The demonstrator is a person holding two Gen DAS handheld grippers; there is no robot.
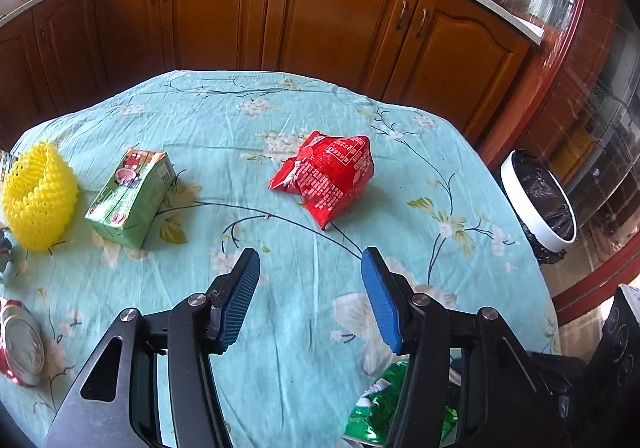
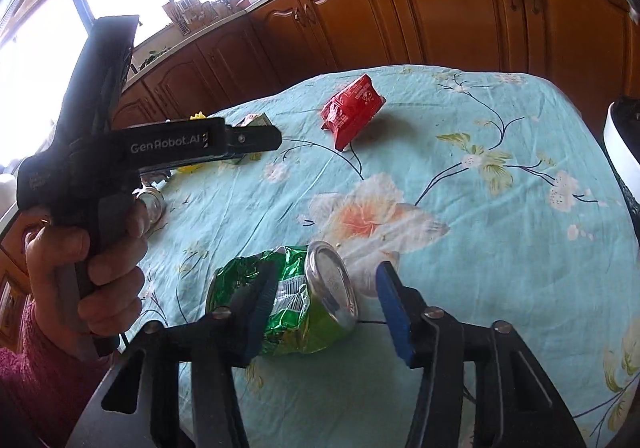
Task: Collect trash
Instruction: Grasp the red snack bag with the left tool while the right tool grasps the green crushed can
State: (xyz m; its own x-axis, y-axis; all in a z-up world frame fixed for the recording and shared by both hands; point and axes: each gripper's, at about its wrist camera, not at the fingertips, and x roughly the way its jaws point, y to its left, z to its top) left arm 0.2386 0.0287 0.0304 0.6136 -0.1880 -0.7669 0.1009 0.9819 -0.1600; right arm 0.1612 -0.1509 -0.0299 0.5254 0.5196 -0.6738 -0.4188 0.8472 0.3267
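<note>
A crushed green can [image 2: 296,300] lies on the table between the open fingers of my right gripper [image 2: 326,274]; it also shows low in the left wrist view [image 1: 384,408]. My left gripper [image 1: 310,264] is open and empty above the cloth, short of a red snack bag [image 1: 326,176], which also shows in the right wrist view [image 2: 352,108]. A green drink carton [image 1: 130,192], a yellow foam net [image 1: 38,196] and a red can [image 1: 20,344] lie at the left. A white bin with a black liner [image 1: 540,200] stands beside the table's right edge.
The table wears a light blue floral cloth [image 1: 280,108]. Brown kitchen cabinets [image 1: 340,16] run behind it. The left gripper's body and the hand holding it [image 2: 96,168] fill the left of the right wrist view.
</note>
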